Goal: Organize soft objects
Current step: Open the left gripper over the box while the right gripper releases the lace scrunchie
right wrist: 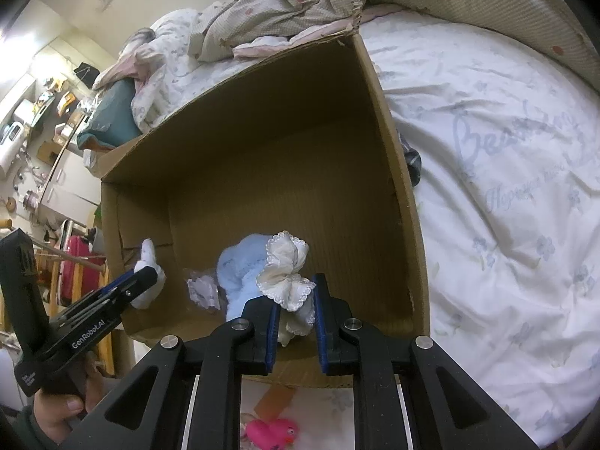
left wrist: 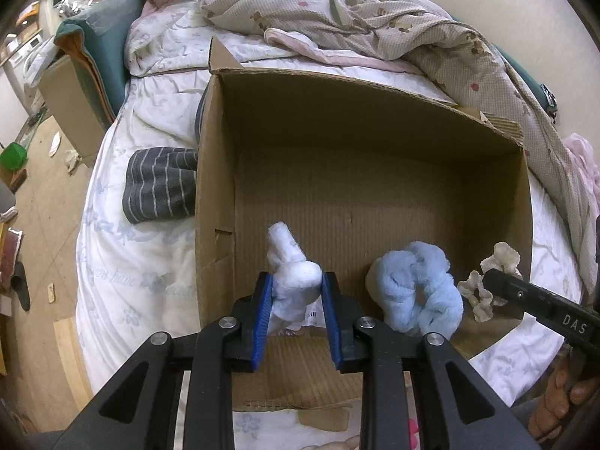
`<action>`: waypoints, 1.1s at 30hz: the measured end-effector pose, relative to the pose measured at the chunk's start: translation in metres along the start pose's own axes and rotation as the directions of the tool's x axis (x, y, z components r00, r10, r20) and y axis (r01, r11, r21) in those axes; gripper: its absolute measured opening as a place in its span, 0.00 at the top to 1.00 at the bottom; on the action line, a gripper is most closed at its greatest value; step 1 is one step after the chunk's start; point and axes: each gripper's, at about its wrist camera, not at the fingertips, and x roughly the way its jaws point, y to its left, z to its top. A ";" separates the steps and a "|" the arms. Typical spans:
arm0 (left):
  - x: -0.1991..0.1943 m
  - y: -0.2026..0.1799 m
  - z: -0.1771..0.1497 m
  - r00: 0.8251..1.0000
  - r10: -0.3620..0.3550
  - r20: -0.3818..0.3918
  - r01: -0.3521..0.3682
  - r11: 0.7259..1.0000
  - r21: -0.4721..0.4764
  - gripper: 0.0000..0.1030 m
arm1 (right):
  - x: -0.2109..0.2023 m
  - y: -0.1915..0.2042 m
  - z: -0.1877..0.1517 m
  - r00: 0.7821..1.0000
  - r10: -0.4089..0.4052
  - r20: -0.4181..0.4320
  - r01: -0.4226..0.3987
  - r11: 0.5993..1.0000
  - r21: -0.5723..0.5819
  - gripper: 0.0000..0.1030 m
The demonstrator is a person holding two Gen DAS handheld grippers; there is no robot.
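In the left wrist view the left tool point(left wrist: 296, 292) fills the lower middle of the frame, its blue pads pressed on a white sock point(left wrist: 292, 281) that bulges between them and sticks up past the tips. The sock hangs inside the open top of a cardboard box point(left wrist: 213, 187), low down near its front wall. Just to the right of it, on the box floor at lower right of the frame, lies a fluffy blue scrunchie point(left wrist: 416, 292).

Farther right, the tip of the right tool point(left wrist: 491, 279) enters from the right edge with a cream lace scrunchie point(left wrist: 487, 281) at it. In the right wrist view the right tool point(right wrist: 296, 296) sits at lower middle, pads nearly together and clamped on that lace scrunchie point(right wrist: 288, 281), which puffs out above the tips. Behind it are the blue scrunchie point(right wrist: 236, 273) and a small crumpled piece of paper point(right wrist: 202, 288) on the box point(right wrist: 397, 195) floor; the left tool point(right wrist: 144, 275) and its sock point(right wrist: 150, 262) show at lower left.

Beyond the box, at middle left of the left wrist view, a grey striped cloth point(left wrist: 161, 183) lies on the white bed point(left wrist: 123, 262) against the box's side. A rumpled beige quilt point(left wrist: 375, 11) lies across the top of the frame.
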 end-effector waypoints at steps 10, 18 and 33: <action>0.001 -0.004 0.001 1.000 -0.011 -0.010 0.011 1.000 0.009 0.72 | -0.001 -0.001 -0.002 1.000 0.006 0.000 -0.006 1.000 -0.003 0.84; -0.005 -0.008 0.001 1.000 0.010 0.024 -0.011 0.999 0.033 0.49 | -0.002 -0.002 -0.001 1.000 0.024 0.002 -0.024 1.000 0.000 0.81; -0.012 -0.011 0.003 0.999 0.017 0.038 -0.018 0.999 0.039 0.35 | -0.015 -0.002 0.001 0.997 0.038 0.068 -0.040 0.999 0.024 0.24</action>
